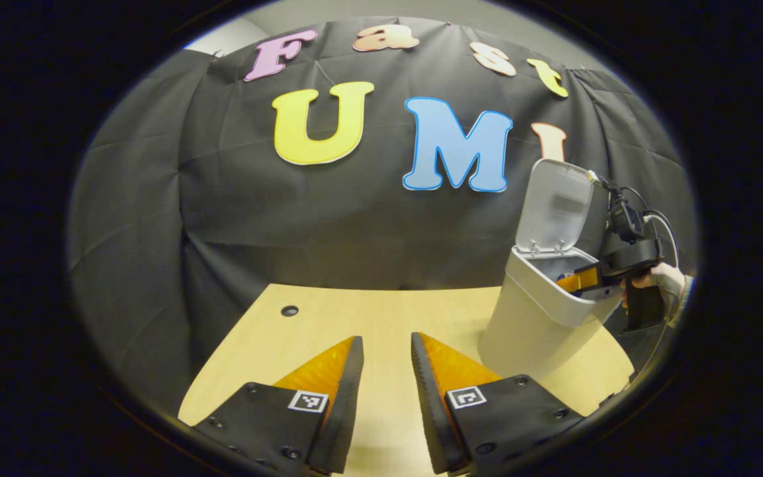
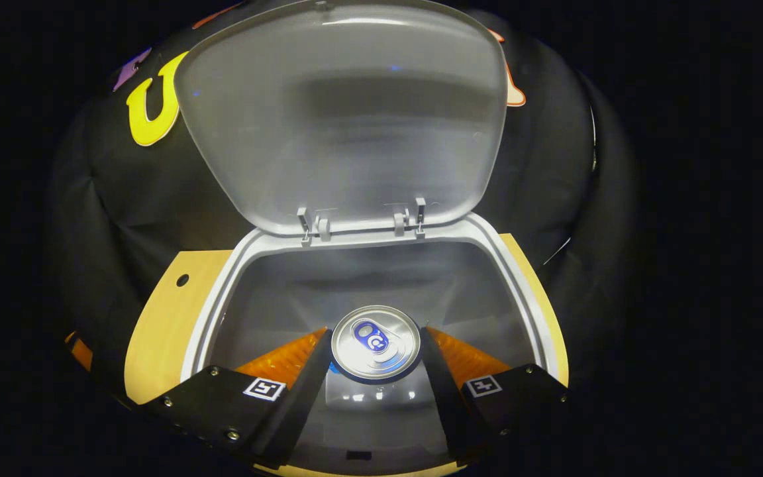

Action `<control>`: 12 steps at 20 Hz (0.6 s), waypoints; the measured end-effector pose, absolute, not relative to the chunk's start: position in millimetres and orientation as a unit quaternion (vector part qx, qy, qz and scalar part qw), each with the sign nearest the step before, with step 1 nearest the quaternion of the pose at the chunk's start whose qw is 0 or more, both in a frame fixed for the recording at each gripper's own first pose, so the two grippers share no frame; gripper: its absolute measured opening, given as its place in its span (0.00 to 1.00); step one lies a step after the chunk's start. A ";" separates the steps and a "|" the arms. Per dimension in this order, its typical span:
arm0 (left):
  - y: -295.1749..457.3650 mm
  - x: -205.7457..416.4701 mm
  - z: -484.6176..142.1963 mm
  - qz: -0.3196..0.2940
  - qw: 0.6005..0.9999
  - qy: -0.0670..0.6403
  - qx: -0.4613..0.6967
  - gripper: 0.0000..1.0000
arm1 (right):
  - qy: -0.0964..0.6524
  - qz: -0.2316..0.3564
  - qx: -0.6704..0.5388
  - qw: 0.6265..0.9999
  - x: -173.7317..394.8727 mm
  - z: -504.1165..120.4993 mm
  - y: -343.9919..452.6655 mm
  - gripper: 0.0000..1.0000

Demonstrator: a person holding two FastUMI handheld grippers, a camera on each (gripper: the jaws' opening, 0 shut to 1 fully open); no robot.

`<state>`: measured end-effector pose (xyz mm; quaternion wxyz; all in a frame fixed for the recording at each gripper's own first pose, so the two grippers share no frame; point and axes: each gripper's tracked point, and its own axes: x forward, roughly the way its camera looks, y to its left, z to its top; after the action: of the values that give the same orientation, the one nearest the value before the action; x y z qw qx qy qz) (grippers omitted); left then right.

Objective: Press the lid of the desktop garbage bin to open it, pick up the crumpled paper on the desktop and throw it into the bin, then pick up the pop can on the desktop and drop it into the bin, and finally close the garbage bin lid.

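Observation:
A silver pop can (image 2: 375, 343) with a blue top sits end-on between the fingers of my right gripper (image 2: 376, 332), which is shut on it. It hangs just inside the mouth of the grey-white bin (image 2: 222, 291), whose lid (image 2: 348, 119) stands upright behind. In the left gripper view the bin (image 1: 540, 324) stands at the right of the table with its lid (image 1: 554, 205) raised, and the right gripper (image 1: 580, 279) reaches over its rim, held by a hand (image 1: 669, 278). My left gripper (image 1: 387, 341) hovers open over the table, holding nothing.
The light wooden table (image 1: 381, 311) has a small dark hole (image 1: 289, 310) near its far left corner. Black cloth hangs right behind the table. The table's right edge runs close beside the bin.

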<state>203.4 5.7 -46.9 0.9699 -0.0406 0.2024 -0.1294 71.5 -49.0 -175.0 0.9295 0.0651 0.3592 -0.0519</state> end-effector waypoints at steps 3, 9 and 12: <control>7.4 205.0 -48.8 -0.127 0.970 0.204 -0.041 0.53 | 0.364 -0.051 0.061 0.928 72.7 -177.2 -48.8 0.85; 9.5 206.0 -49.7 -0.125 0.970 0.205 -0.042 0.51 | 0.365 -0.050 0.057 0.928 72.4 -176.8 -48.4 0.85; 8.7 206.5 -50.9 -0.125 0.970 0.205 -0.043 0.58 | 0.363 -0.050 0.059 0.929 73.5 -175.7 -48.1 0.85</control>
<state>206.5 8.7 -50.9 0.9697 -0.0431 0.2054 -0.1249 73.5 -48.1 -175.7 0.9286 0.0591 0.3630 -0.0502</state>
